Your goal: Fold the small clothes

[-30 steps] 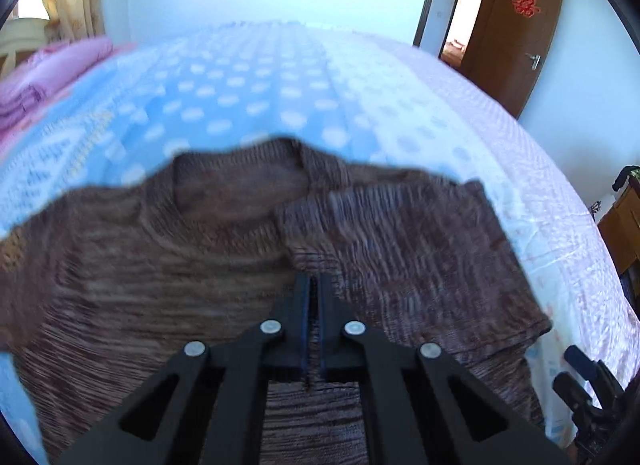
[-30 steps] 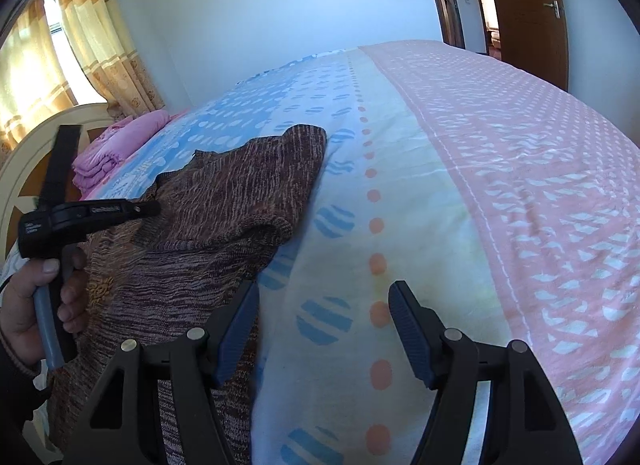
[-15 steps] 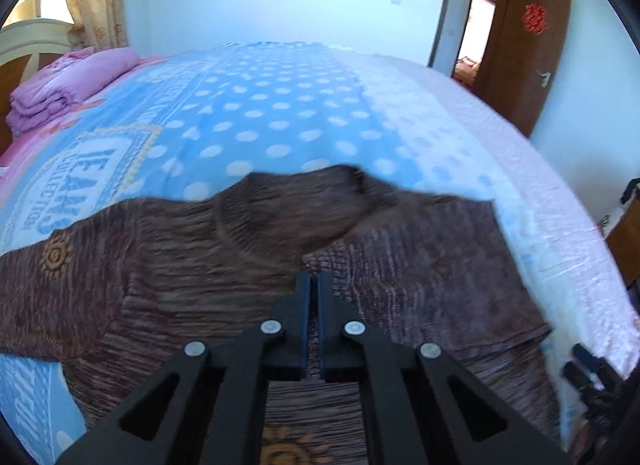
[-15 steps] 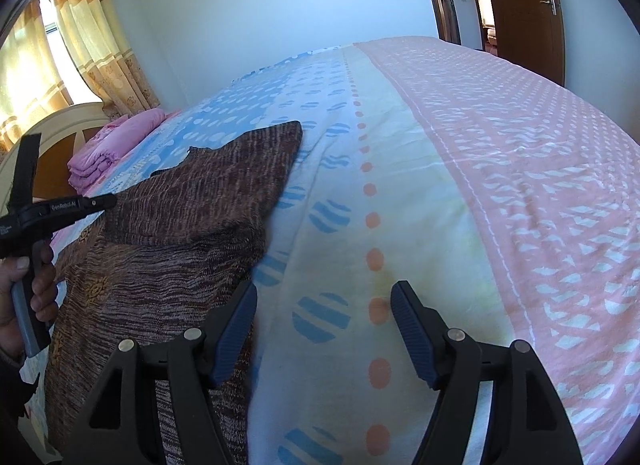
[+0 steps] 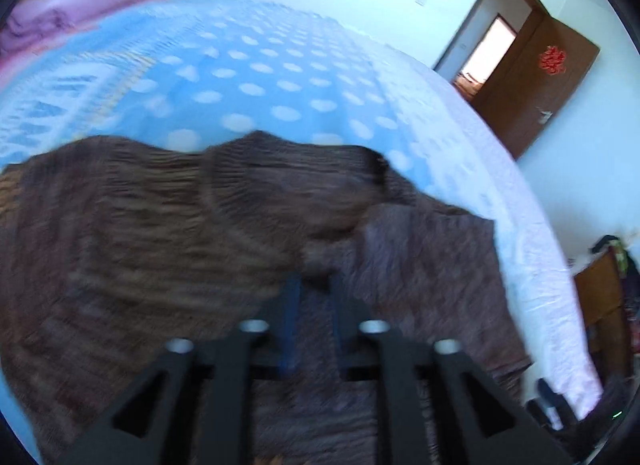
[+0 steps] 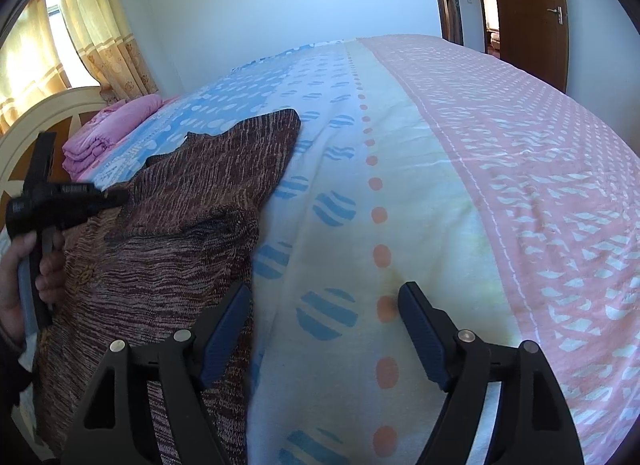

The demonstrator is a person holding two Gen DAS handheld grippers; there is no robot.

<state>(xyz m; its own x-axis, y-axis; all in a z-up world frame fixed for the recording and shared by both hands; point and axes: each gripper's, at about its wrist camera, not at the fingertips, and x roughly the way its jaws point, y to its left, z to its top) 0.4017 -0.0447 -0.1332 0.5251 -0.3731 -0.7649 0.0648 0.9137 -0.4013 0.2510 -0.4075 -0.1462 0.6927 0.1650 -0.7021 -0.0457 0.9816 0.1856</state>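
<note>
**Brown sweater on the bed, both grippers let go**

A brown knitted sweater (image 5: 168, 233) lies on a big bed (image 6: 420, 193). The bed cover is blue with white dots on the left side, pale with blue stripy spots and orange dots in the middle, and pink on the right side.

The left gripper (image 5: 314, 285) hangs right over the sweater. Its jaws have just been opening. There is a small gap between the two blue pads now, and the pads do not pinch the cloth. The sweater fills the near part of this blurry view, under the gripper and on both sides of it. The round neck hole of the sweater sits just past the fingertips, a bit to the left. A folded-over part of the sweater lies to the right of the fingertips. Whether the tips touch the knit is too blurry to tell.

The right gripper (image 6: 324, 305) is near the right edge of the sweater. Its jaws have just been opening wider and they stand far apart. Nothing is between them but the bed cover. Its left finger (image 6: 224, 325) is over the edge of the sweater, and its right finger is over the pale part of the cover, well apart from the sweater.

In the right wrist view, a hand (image 6: 24, 265) holds the black handle of the left gripper at the far left, above the sweater.

A pink folded blanket (image 6: 112, 129) lies at the far left of the bed. A brown door (image 5: 532, 77) stands open far to the right.
</note>
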